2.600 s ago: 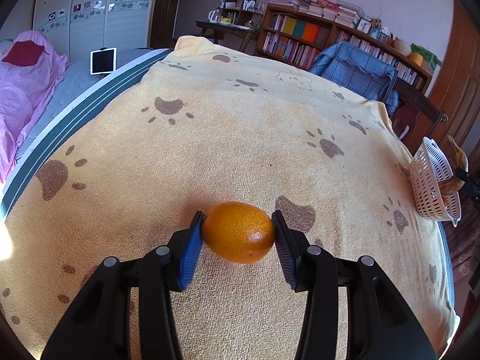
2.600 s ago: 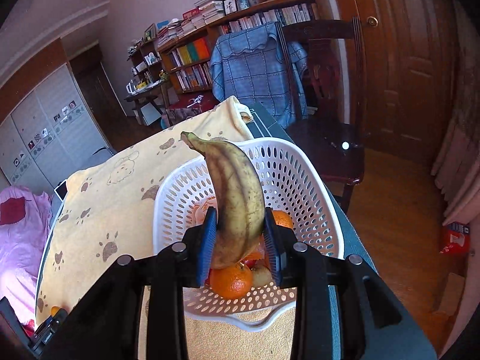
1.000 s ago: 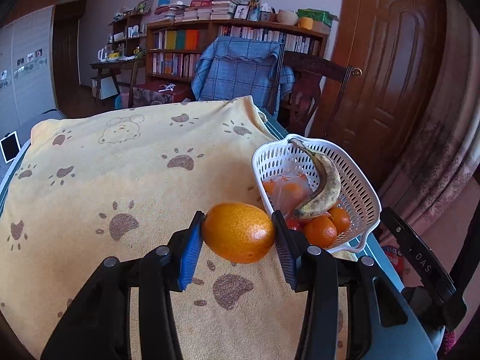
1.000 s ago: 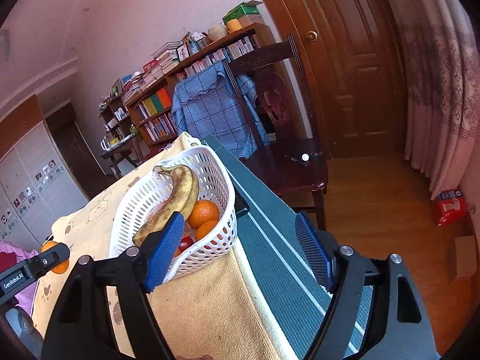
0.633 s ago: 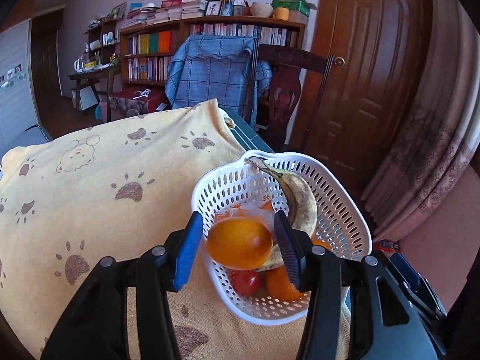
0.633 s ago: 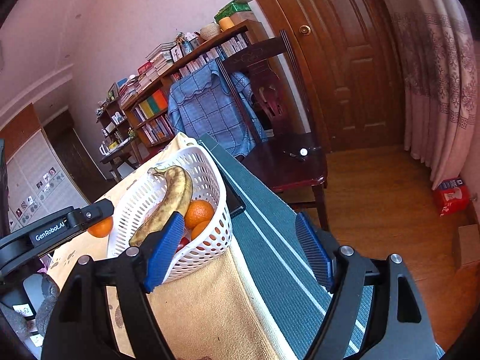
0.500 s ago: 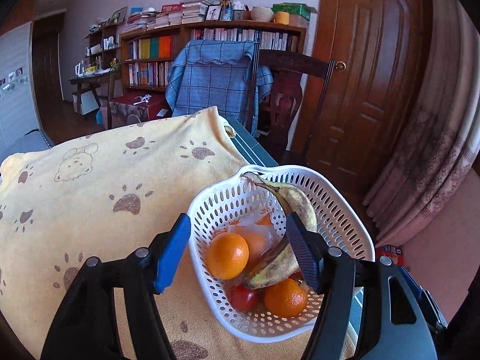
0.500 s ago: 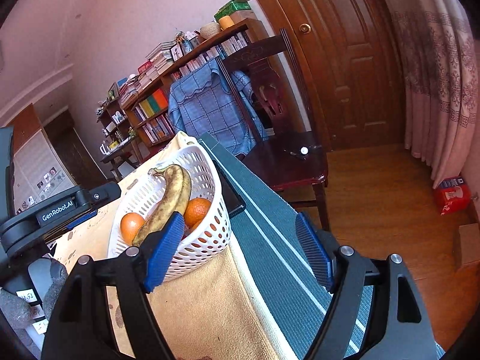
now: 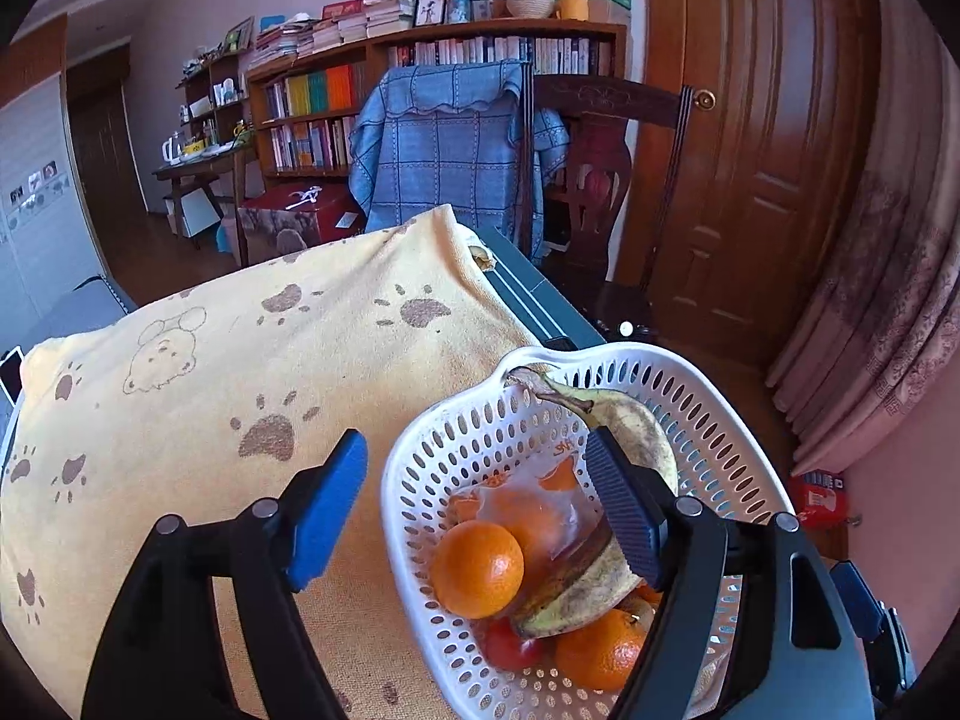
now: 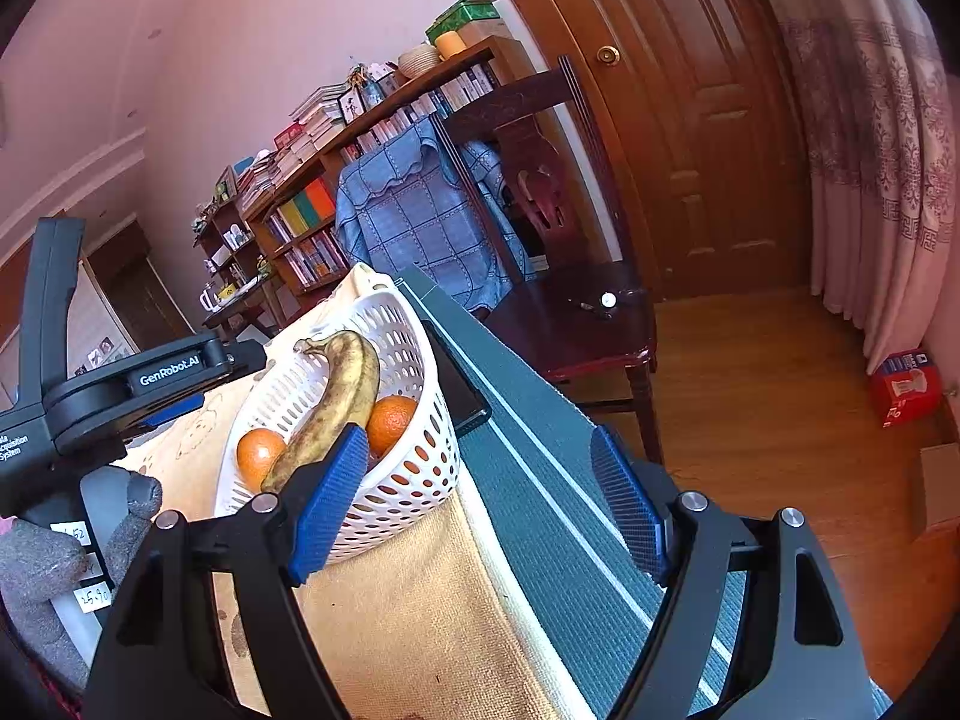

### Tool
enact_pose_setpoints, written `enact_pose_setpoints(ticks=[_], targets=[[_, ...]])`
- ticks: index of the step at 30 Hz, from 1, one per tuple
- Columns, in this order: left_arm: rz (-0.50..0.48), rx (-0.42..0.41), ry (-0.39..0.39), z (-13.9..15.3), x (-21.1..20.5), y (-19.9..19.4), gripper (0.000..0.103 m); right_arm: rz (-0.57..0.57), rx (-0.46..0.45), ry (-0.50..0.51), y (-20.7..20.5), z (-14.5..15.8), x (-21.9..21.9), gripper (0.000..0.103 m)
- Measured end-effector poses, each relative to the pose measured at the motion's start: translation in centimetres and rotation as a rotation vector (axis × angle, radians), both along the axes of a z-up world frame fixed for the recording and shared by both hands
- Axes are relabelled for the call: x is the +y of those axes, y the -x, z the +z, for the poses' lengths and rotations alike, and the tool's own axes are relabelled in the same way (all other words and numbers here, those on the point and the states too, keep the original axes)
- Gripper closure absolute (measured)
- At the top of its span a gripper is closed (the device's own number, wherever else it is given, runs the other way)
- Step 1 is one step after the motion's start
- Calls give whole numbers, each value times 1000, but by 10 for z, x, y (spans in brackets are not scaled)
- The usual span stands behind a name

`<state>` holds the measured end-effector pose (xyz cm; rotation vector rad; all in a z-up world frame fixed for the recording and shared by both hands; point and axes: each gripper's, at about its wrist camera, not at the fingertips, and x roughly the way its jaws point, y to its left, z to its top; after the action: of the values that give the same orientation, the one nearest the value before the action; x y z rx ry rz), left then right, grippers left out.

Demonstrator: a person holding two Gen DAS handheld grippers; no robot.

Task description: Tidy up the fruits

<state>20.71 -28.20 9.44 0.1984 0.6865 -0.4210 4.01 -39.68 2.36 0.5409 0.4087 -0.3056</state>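
Note:
A white perforated basket [image 9: 714, 402] stands at the right edge of the bed, on a yellow paw-print blanket [image 9: 240, 372]. In it lie a spotted banana [image 9: 630, 426], an orange [image 9: 477, 567], another orange [image 9: 600, 648], a small red fruit [image 9: 510, 648] and a clear bag. My left gripper [image 9: 474, 510] is open and empty just above the basket's near rim. My right gripper [image 10: 480, 504] is open and empty, to the right of the basket [image 10: 414, 468], over the bed's green edge. The banana [image 10: 336, 396] and two oranges [image 10: 393, 420] show there too.
A dark wooden chair [image 10: 576, 312] stands close beside the bed on the right. Another chair with a blue checked cover [image 9: 444, 144], bookshelves [image 9: 360, 96] and a wooden door [image 9: 762, 138] are behind. A red box [image 10: 906, 384] lies on the wooden floor.
My left gripper carried the orange over to the basket, opened and let it drop in beside the banana. My right gripper, having released the banana earlier, stays open and nearly still.

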Motion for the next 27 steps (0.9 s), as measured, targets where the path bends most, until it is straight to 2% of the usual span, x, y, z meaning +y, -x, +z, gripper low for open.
enact_pose_setpoints(ticks=[3, 5, 10, 15, 21, 23, 27], targets=[[7, -1, -119, -15, -19, -1, 28, -4, -4, -3, 0, 1, -1, 25], [-7, 10, -135, -23, -24, 0, 28, -4, -4, -2, -1, 1, -1, 25], [-35, 14, -115, -28, -26, 8, 28, -10, -11, 10, 1, 1, 0, 25], [-45, 4, -140, -28, -24, 9, 28, -25, -16, 7, 4, 2, -2, 24], [-48, 21, -89, -18, -9, 16, 28, -22, -20, 15, 4, 2, 0, 23], [-50, 17, -62, -10, -2, 22, 28, -23, -26, 16, 5, 2, 0, 17], [-28, -12, -28, 2, 15, 39, 19, 0, -27, 26, 4, 4, 2, 16]])
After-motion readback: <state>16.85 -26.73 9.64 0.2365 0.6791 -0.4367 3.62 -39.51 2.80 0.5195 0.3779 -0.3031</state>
